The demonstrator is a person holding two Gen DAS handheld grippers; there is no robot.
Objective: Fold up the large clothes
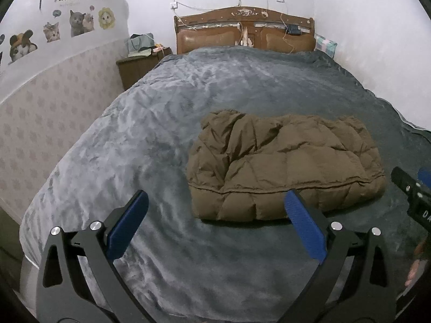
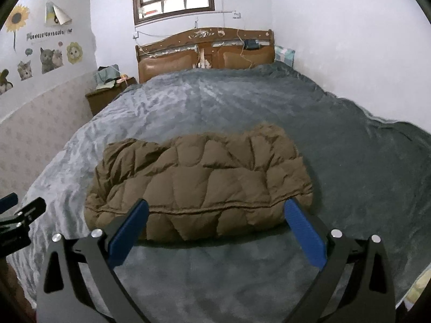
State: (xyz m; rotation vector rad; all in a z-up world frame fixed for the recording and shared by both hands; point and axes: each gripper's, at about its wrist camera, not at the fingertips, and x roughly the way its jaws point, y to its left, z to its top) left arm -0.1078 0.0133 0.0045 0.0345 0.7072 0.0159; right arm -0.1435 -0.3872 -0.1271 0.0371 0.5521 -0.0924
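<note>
Brown quilted down jacket (image 2: 199,185) lies as a compact folded bundle on the grey plush bedspread (image 2: 242,102) near the bed's foot, apparently finished bar tidying; left gripper (image 1: 215,210) and right gripper (image 2: 215,215) hover short of it, jaws wide apart, holding nothing.

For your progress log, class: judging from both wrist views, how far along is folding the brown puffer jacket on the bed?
Done: the brown puffer jacket lies as a compact folded bundle on the grey blanket, no sleeves trailing out. In hand: nothing; the left gripper and right gripper have their jaws wide open, short of the jacket. Left: at most tidying the rumpled far edge; the fold looks essentially finished.
</note>
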